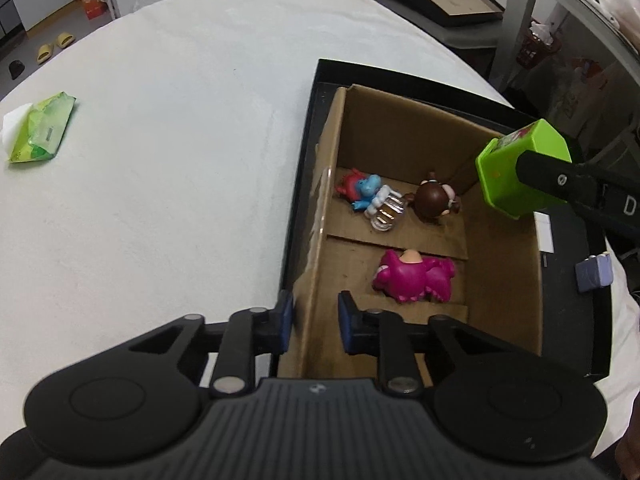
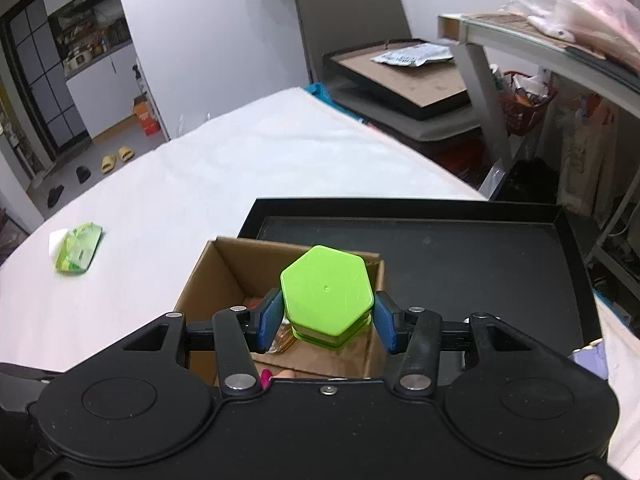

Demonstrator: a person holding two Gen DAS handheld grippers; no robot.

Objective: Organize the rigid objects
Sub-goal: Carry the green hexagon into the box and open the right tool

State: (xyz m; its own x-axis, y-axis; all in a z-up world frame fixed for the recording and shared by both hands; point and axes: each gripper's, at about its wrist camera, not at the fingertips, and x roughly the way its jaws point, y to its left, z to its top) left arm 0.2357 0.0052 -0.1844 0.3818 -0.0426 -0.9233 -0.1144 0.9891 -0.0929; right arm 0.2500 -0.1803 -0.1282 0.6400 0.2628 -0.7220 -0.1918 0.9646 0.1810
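**Green hexagonal container held over the cardboard box**

A white cloth covers the bench (image 1: 180, 140); beyond its left edge lie yellow slippers (image 1: 54, 46) on the floor and an orange carton (image 1: 93, 0) by the wall. A green tissue packet (image 1: 38, 130) lies at the bench's left, its print too small to read. To the right, a black tray (image 2: 460, 264) carries an open cardboard box (image 1: 400, 136) with a blue-and-red figure (image 1: 360, 188), a brown figure (image 1: 434, 198) and a pink figure (image 1: 414, 276) inside.

The left tongs (image 1: 314, 322) straddle the box's near-left wall, narrowly parted; whether the pads press the cardboard I cannot tell. The right tongs (image 2: 327, 320) clamp a green hexagonal container (image 2: 327, 294) above the box's right side. A white letter "D" (image 1: 630, 206) shows on the right tool's body.
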